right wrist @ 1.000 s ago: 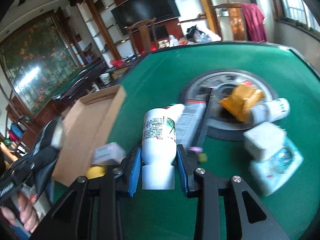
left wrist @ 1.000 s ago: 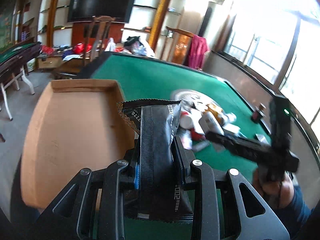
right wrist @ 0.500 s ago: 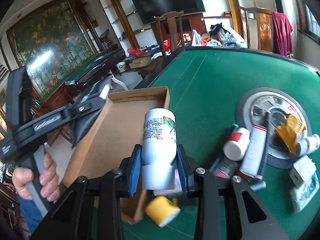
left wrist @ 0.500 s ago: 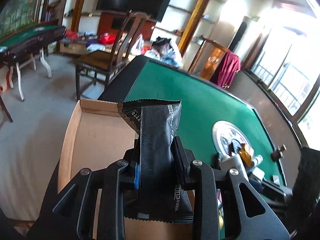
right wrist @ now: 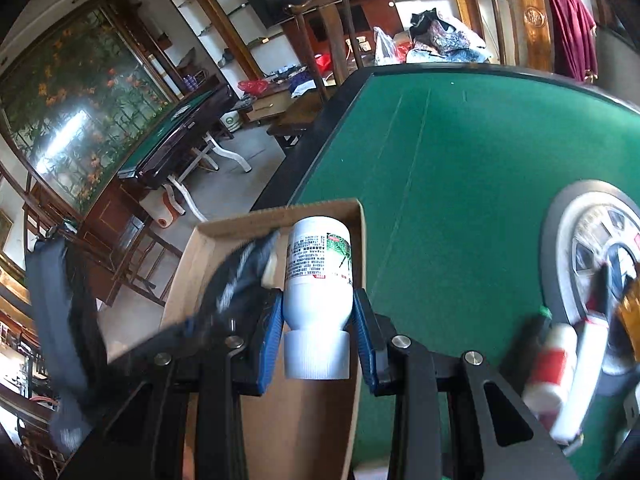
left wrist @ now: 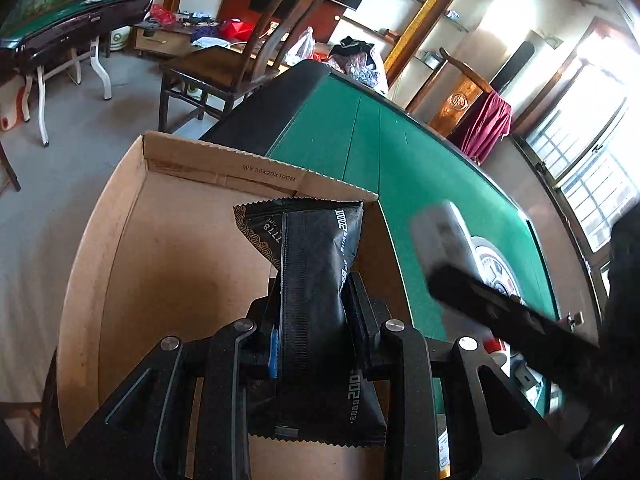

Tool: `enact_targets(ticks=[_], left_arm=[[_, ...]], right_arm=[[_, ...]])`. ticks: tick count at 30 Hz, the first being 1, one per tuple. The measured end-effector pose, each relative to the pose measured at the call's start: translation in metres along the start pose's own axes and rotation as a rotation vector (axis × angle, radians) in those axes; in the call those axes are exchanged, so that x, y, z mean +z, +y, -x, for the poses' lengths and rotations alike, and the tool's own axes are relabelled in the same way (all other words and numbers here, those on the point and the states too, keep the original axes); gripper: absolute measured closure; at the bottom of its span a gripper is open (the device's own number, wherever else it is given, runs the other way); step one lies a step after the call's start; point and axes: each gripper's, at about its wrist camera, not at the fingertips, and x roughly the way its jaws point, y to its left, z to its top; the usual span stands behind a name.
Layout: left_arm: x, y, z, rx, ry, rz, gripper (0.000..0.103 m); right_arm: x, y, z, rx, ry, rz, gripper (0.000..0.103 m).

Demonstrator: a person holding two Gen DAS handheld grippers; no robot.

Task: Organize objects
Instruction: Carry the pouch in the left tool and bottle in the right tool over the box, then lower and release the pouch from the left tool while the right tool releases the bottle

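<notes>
**A:** Where do your two loads sit against the cardboard box (left wrist: 168,264) at this moment?

**B:** Your left gripper (left wrist: 316,320) has its jaws narrowed onto a black snack packet (left wrist: 316,280), pinched about its middle. In the left wrist view the packet hangs over the box's open floor, inside the walls. Your right gripper (right wrist: 318,320) has its jaws clamped on the neck of a white plastic bottle (right wrist: 318,264), with the ribbed cap toward the camera. In the right wrist view the bottle shows above the box's far right corner, just inside the wall that borders the green desk (right wrist: 460,168).

**A:** Which way do they point?

**B:** Both long axes run straight out along the fingers. The packet's serrated far end aims at the box's far wall; its near end flares below the jaws. The bottle's rounded base leads and its cap trails, and both grippers tilt downward toward the box floor.

**A:** Which hand is better placed to let go?

**B:** I'd judge your left: the packet looks well inside the box. Your right is close to the desk-side wall, so the bottle could roll out or catch the rim unless you bring it further in. The two grippers are near each other; the left one appears blurred just beside the bottle, so watch that they don't cross.

**A:** And the rest?

**B:** More bottles and packets lie on the desk by the round centre plate (right wrist: 592,240), not yet boxed.
</notes>
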Motion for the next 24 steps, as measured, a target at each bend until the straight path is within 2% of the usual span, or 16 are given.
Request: enact_targets(ticks=[4,8,24], left_arm=[[-0.002,0.009,-0.008,0.011,0.031,0.037,0.076],[-0.004,0.007,-0.009,0.024,0.034,0.032,0.076],[-0.004,0.007,-0.010,0.032,0.038,0.019,0.076]], right_arm=[[0.011,0.006,-0.023,-0.001,0.024,-0.011,0.070],[0.017,-0.001,-0.036,-0.010,0.038,-0.039,0.070],[0.011,0.000,-0.071,-0.028,0.097,-0.063,0.069]])
